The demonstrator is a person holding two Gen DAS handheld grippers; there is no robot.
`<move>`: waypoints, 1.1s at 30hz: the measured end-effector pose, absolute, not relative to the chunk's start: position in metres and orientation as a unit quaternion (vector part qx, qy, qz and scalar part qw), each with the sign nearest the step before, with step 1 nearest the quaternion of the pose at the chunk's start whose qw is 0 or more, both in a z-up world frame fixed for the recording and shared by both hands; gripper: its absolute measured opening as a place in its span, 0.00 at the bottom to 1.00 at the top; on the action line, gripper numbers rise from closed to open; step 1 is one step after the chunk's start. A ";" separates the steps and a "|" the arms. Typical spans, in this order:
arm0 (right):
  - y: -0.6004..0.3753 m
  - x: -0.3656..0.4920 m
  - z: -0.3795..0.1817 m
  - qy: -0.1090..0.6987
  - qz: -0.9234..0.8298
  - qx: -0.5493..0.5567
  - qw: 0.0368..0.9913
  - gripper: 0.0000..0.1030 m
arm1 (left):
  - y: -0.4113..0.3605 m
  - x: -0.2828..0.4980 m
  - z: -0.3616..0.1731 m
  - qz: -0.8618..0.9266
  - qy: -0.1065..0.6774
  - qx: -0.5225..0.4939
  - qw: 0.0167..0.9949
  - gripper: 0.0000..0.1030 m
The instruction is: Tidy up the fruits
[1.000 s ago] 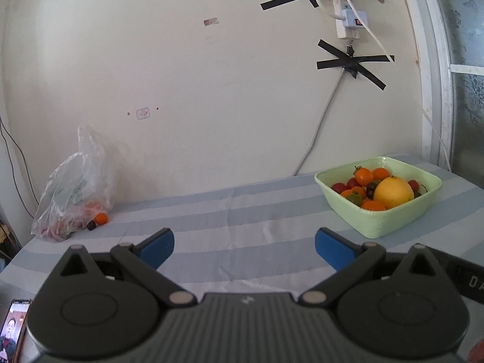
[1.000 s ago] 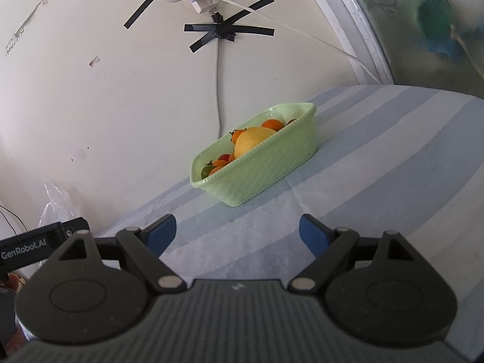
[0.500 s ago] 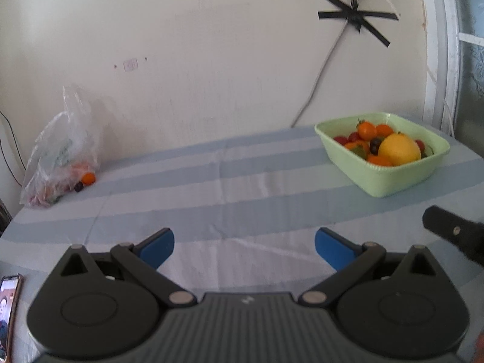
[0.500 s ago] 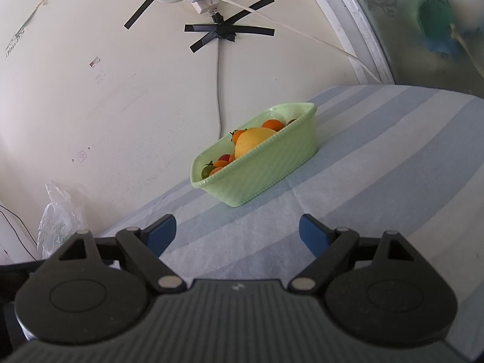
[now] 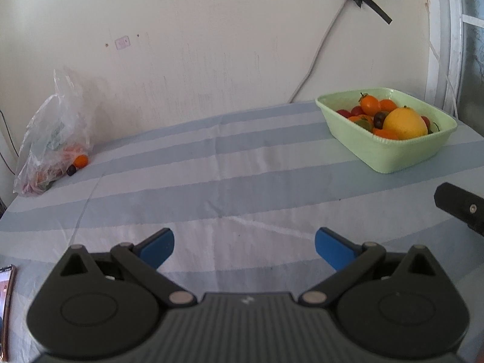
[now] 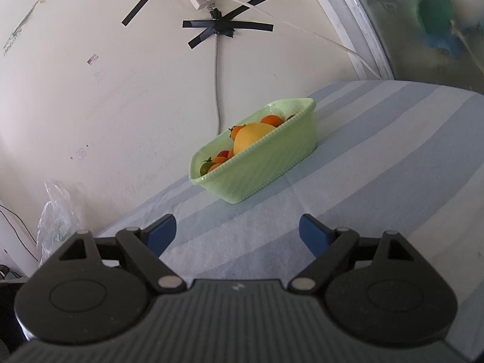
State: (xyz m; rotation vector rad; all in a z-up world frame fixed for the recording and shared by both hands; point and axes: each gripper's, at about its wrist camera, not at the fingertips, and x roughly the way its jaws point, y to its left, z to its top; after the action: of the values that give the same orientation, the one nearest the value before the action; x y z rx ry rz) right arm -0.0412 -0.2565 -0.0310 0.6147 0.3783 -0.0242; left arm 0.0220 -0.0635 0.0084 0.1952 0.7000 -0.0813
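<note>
Both the left gripper (image 5: 244,246) and right gripper (image 6: 237,232) gape empty over the striped worktop (image 5: 242,181). Only the left wrist view shows loose fruit (image 5: 80,160) beside the plastic bag (image 5: 51,139), far left of the green bowl (image 5: 390,154).

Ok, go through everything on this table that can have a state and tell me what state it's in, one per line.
Left gripper: open, empty, over the tablecloth.
Right gripper: open, empty.
Green dish: upright, full of fruit.
Yellow fruit: lying in the dish.
Plastic bag: slumped against the wall, mouth open.
Small orange fruit: at the bag's mouth.
Phone: screen lit.
</note>
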 end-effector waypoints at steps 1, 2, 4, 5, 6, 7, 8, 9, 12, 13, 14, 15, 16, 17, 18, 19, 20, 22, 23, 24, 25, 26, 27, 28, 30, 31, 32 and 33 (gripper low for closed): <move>-0.256 -0.041 -0.031 0.185 -0.011 0.300 0.936 0.88 | -0.064 0.023 0.008 -0.040 0.343 0.096 0.933 1.00; -0.256 -0.041 -0.031 0.186 -0.010 0.298 0.936 0.88 | -0.064 0.023 0.007 -0.041 0.345 0.097 0.933 1.00; -0.256 -0.041 -0.031 0.186 -0.010 0.297 0.937 0.88 | -0.064 0.024 0.007 -0.043 0.346 0.098 0.932 1.00; -0.257 -0.040 -0.031 0.186 -0.009 0.297 0.937 0.88 | -0.064 0.024 0.006 -0.043 0.347 0.099 0.932 1.00; -0.257 -0.040 -0.031 0.187 -0.009 0.297 0.936 0.88 | -0.065 0.024 0.006 -0.044 0.347 0.099 0.932 1.00; -0.257 -0.040 -0.031 0.187 -0.009 0.297 0.936 0.88 | -0.065 0.024 0.006 -0.044 0.347 0.100 0.931 1.00; -0.257 -0.040 -0.031 0.187 -0.009 0.298 0.936 0.88 | -0.065 0.024 0.006 -0.045 0.347 0.101 0.931 1.00; -0.257 -0.040 -0.031 0.187 -0.009 0.298 0.936 0.88 | -0.065 0.024 0.005 -0.045 0.348 0.102 0.931 1.00; -0.257 -0.041 -0.031 0.187 -0.009 0.297 0.936 0.88 | -0.066 0.024 0.004 -0.047 0.350 0.104 0.930 1.00; -0.257 -0.041 -0.031 0.187 -0.009 0.297 0.936 0.88 | -0.066 0.024 0.004 -0.047 0.351 0.104 0.929 1.00; -0.256 -0.041 -0.031 0.186 -0.009 0.297 0.936 0.88 | -0.066 0.025 0.003 -0.047 0.352 0.104 0.929 1.00; -0.256 -0.041 -0.031 0.186 -0.009 0.297 0.936 0.88 | -0.066 0.025 0.002 -0.046 0.354 0.104 0.928 1.00; -0.256 -0.041 -0.031 0.186 -0.009 0.297 0.936 0.88 | -0.066 0.026 0.002 -0.047 0.355 0.104 0.928 1.00; -0.256 -0.041 -0.031 0.186 -0.009 0.297 0.936 0.88 | -0.066 0.026 0.001 -0.047 0.356 0.104 0.927 1.00; -0.256 -0.041 -0.031 0.186 -0.009 0.297 0.936 0.88 | -0.066 0.026 0.000 -0.047 0.357 0.104 0.927 1.00; -0.256 -0.041 -0.031 0.186 -0.009 0.297 0.936 0.88 | -0.066 0.025 0.000 -0.047 0.358 0.104 0.927 1.00; -0.256 -0.041 -0.031 0.186 -0.009 0.297 0.936 0.88 | -0.066 0.025 0.000 -0.047 0.358 0.105 0.927 1.00; -0.256 -0.041 -0.031 0.186 -0.009 0.297 0.936 0.88 | -0.067 0.025 0.000 -0.047 0.357 0.106 0.927 1.00; -0.257 -0.041 -0.031 0.186 -0.009 0.297 0.937 0.88 | -0.067 0.025 0.000 -0.047 0.357 0.106 0.927 1.00; -0.257 -0.041 -0.031 0.186 -0.009 0.297 0.937 0.88 | -0.067 0.024 0.000 -0.048 0.357 0.107 0.927 1.00; -0.257 -0.041 -0.031 0.186 -0.009 0.297 0.936 0.88 | -0.067 0.024 -0.001 -0.048 0.357 0.107 0.927 1.00; -0.256 -0.041 -0.031 0.186 -0.009 0.297 0.936 0.88 | -0.067 0.024 -0.001 -0.048 0.357 0.108 0.927 1.00; -0.256 -0.041 -0.031 0.186 -0.009 0.297 0.937 0.88 | -0.067 0.024 -0.001 -0.049 0.357 0.108 0.927 1.00; -0.256 -0.041 -0.031 0.186 -0.009 0.297 0.936 0.88 | -0.067 0.024 -0.001 -0.049 0.357 0.109 0.926 1.00; -0.256 -0.041 -0.031 0.186 -0.009 0.297 0.936 0.88 | -0.068 0.024 -0.002 -0.049 0.357 0.110 0.926 1.00; -0.256 -0.041 -0.031 0.186 -0.009 0.297 0.936 0.88 | -0.068 0.024 -0.002 -0.049 0.358 0.111 0.926 1.00; -0.256 -0.041 -0.031 0.186 -0.010 0.297 0.937 0.88 | -0.068 0.024 -0.002 -0.049 0.358 0.111 0.926 1.00; -0.257 -0.041 -0.031 0.186 -0.009 0.297 0.937 0.88 | -0.068 0.024 -0.002 -0.049 0.358 0.112 0.926 1.00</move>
State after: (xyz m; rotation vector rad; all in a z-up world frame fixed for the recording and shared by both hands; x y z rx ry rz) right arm -0.0414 -0.2566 -0.0306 0.6066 0.3804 -0.0193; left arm 0.0236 -0.0676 -0.0020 0.2289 0.7345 -0.1007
